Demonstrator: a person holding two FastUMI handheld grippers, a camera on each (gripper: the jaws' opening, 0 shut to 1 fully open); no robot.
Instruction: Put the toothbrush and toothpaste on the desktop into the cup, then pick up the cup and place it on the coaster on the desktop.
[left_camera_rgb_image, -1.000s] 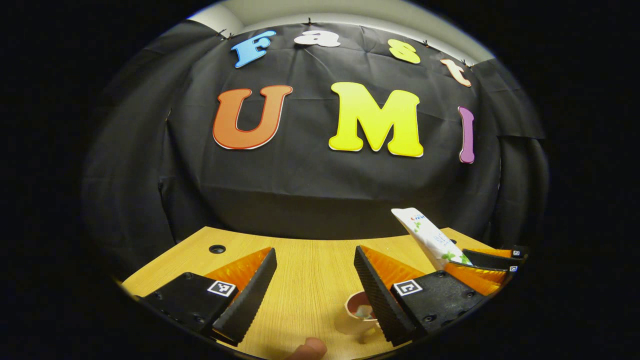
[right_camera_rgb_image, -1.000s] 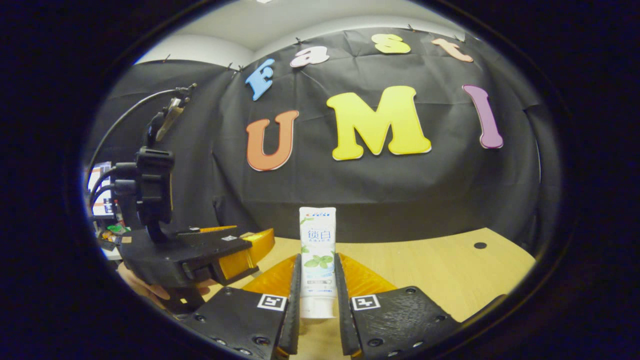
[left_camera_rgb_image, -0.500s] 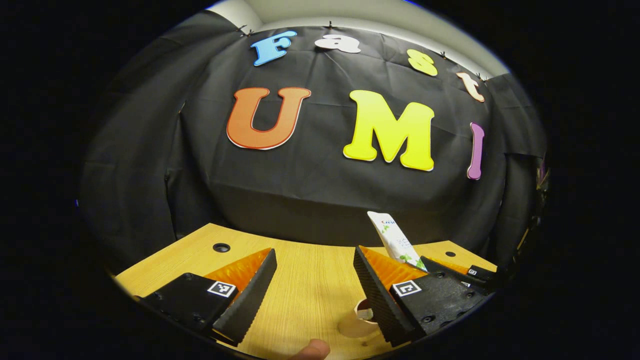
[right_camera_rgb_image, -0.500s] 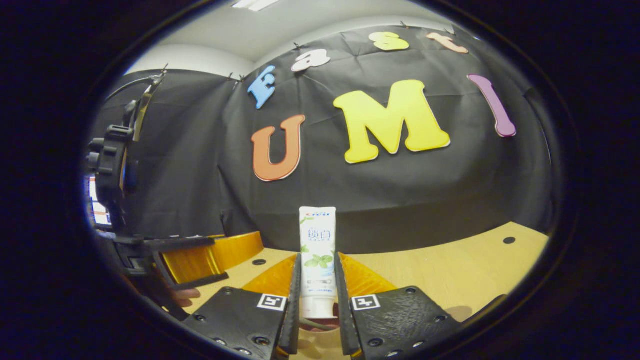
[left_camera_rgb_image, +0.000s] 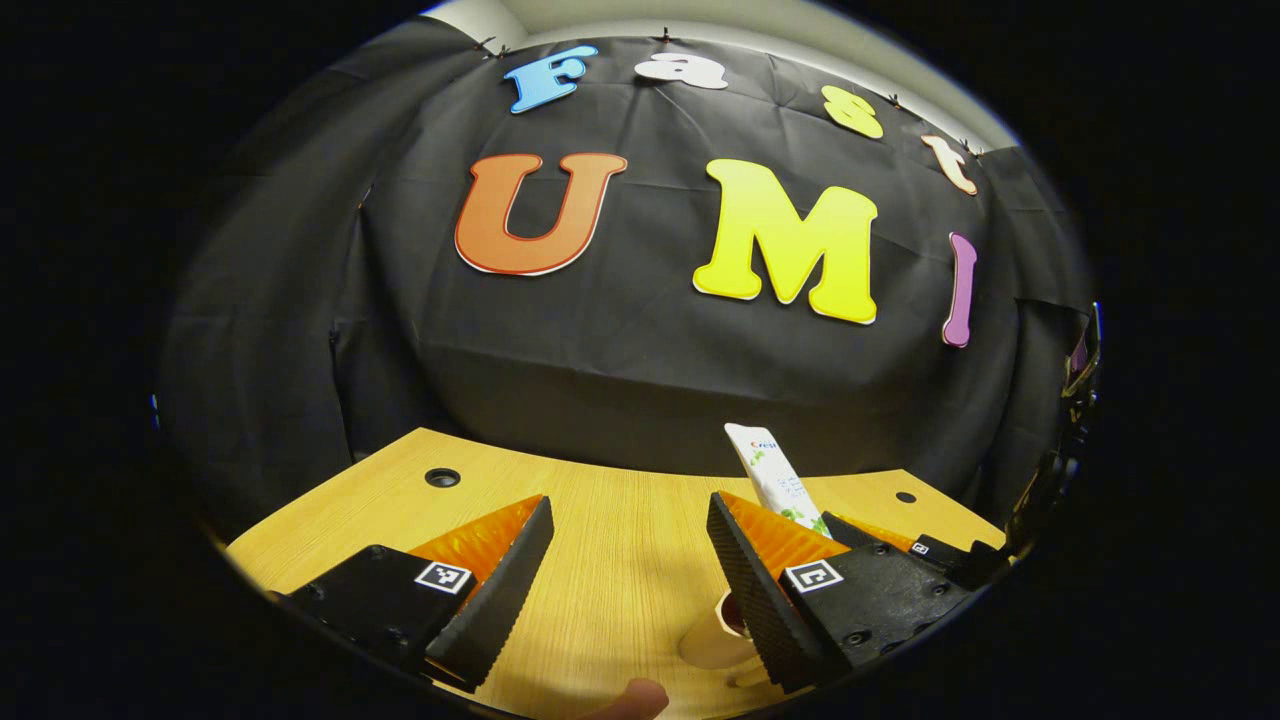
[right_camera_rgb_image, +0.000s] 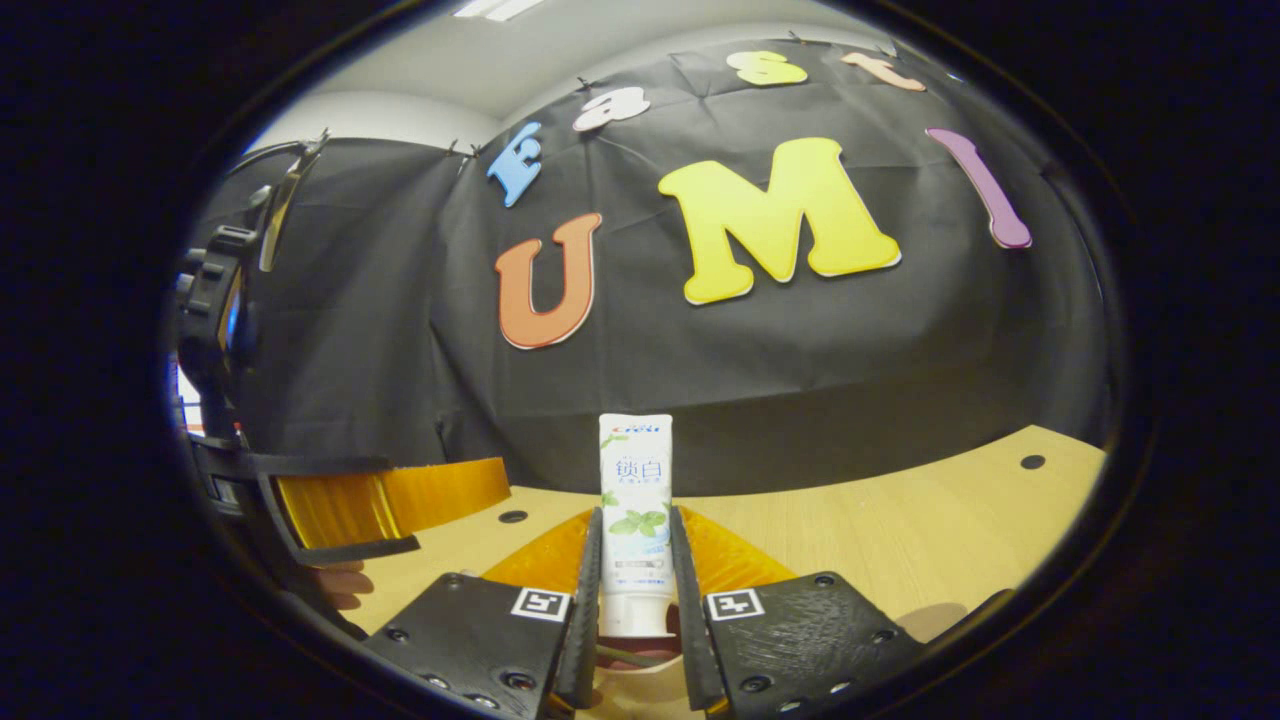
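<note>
Right gripper view: right tongs (right_camera_rgb_image: 635, 600) clamp toothpaste (right_camera_rgb_image: 634, 500) above wooden desktop (right_camera_rgb_image: 900, 530); left tongs (left_camera_rgb_image: 630, 570) wide.

- My left gripper (left_camera_rgb_image: 628, 570) has square black-and-white markers, ribbed inner faces and screws on its bodies.
- My right gripper (right_camera_rgb_image: 634, 610) carries matching markers and screws.

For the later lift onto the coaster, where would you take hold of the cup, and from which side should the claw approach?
Probably the cup by its side wall, coming in level from the left, where the open left claw already flanks it. From above looks poor: the right claw holds the toothpaste upright over the mouth, and something already sits inside.
</note>
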